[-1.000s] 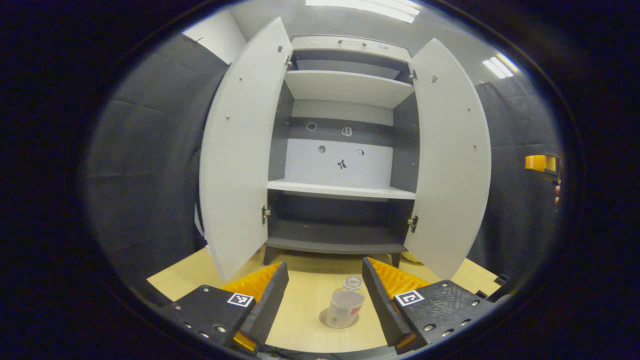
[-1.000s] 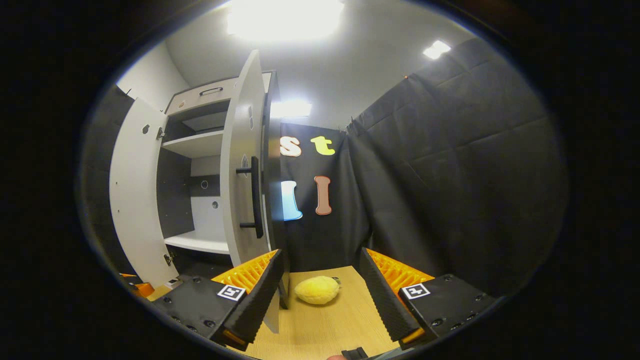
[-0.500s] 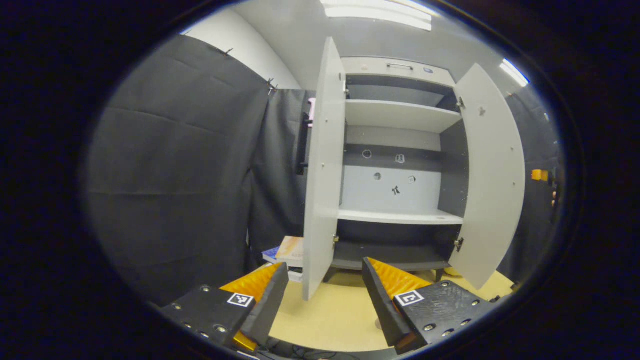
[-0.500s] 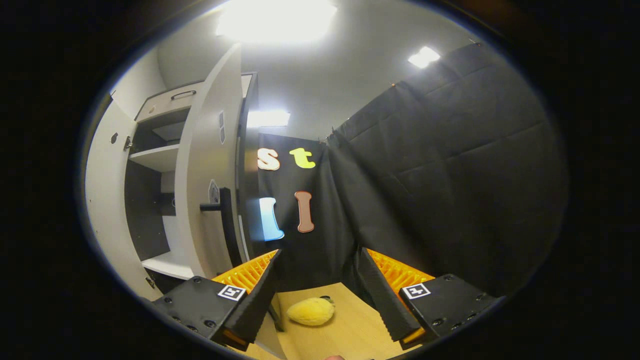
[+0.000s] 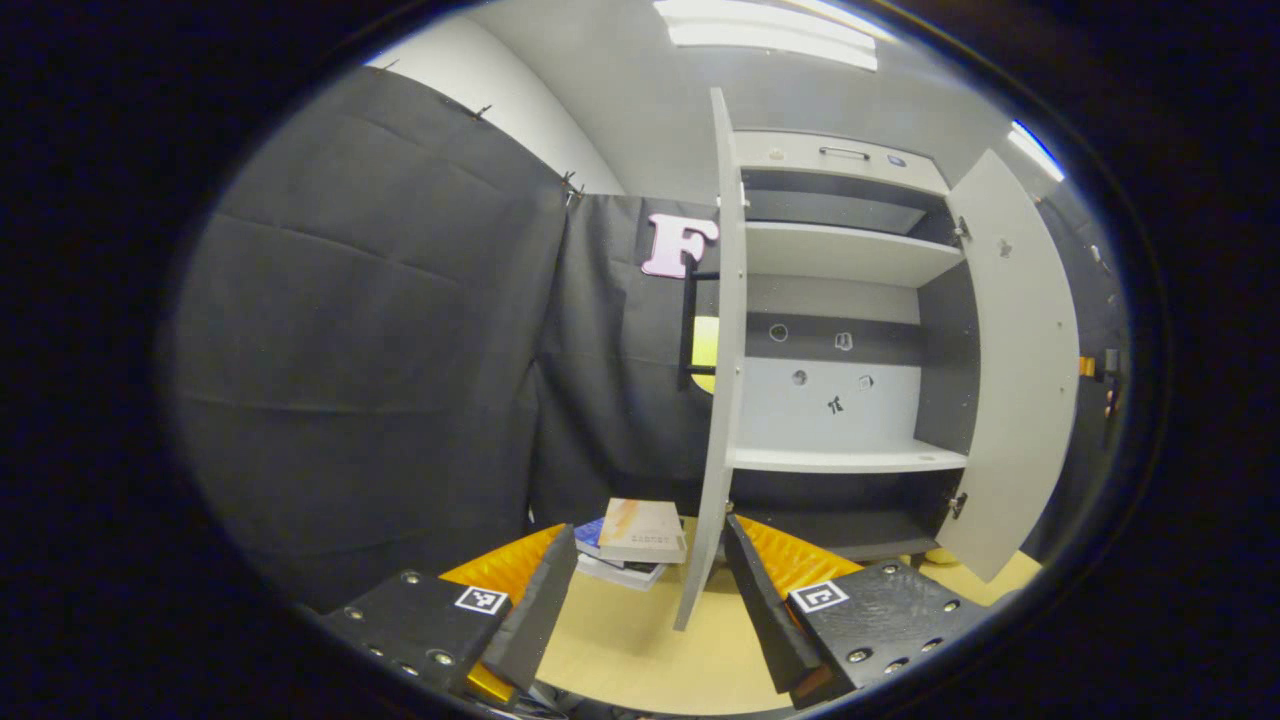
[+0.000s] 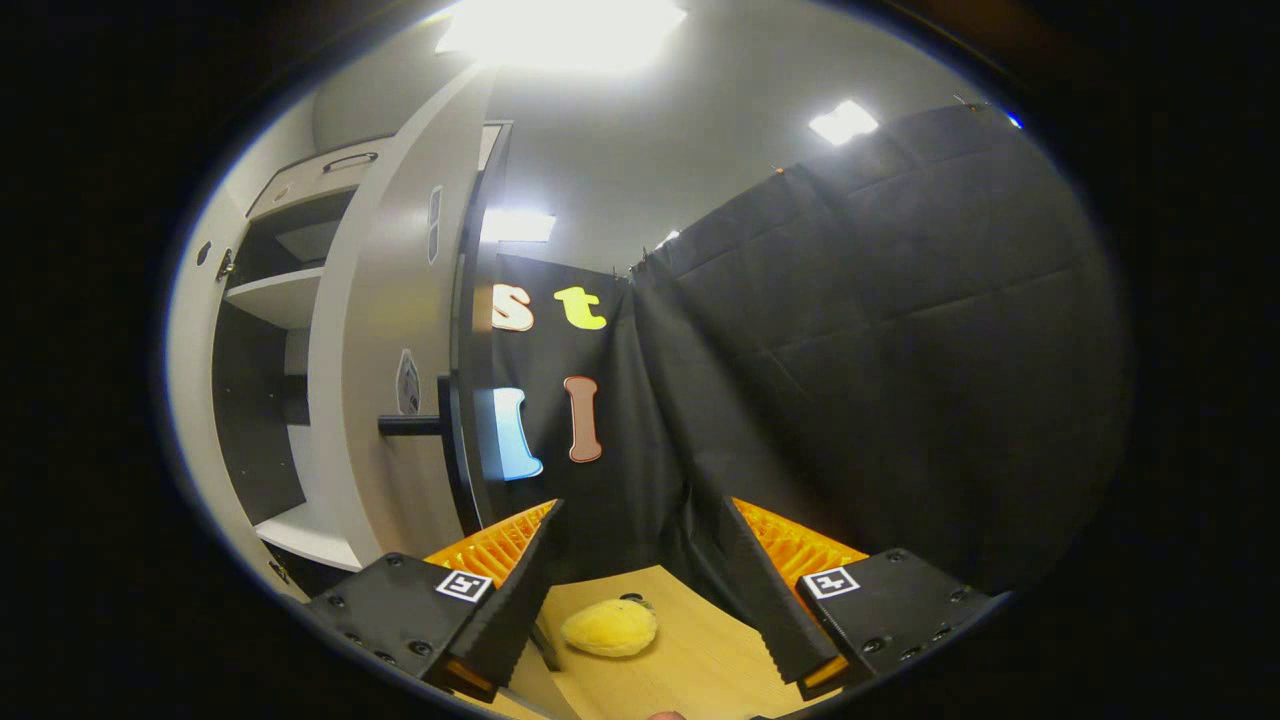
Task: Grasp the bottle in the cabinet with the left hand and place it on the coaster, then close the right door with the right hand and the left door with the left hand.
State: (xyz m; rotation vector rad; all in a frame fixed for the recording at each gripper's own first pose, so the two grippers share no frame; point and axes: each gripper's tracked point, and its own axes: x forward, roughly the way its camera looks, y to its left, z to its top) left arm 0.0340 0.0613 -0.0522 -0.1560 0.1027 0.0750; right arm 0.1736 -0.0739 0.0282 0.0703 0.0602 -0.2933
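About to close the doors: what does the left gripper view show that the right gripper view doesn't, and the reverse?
The left gripper view adds a stack of books beside the left door, which is seen edge-on, plus the right door from its inner face. The right gripper view adds a yellow soft object on the table and the right door's handle. Shared: the open cabinet, the tabletop, and open claws, left claw and right claw.

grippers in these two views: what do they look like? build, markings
Both match. The left gripper and right gripper each have two wedge-shaped fingers with ribbed inner faces, mounted on black textured blocks with visible screw heads. Each block carries a small square black-and-white fiducial tag on top. No cables or sleeves can be made out.
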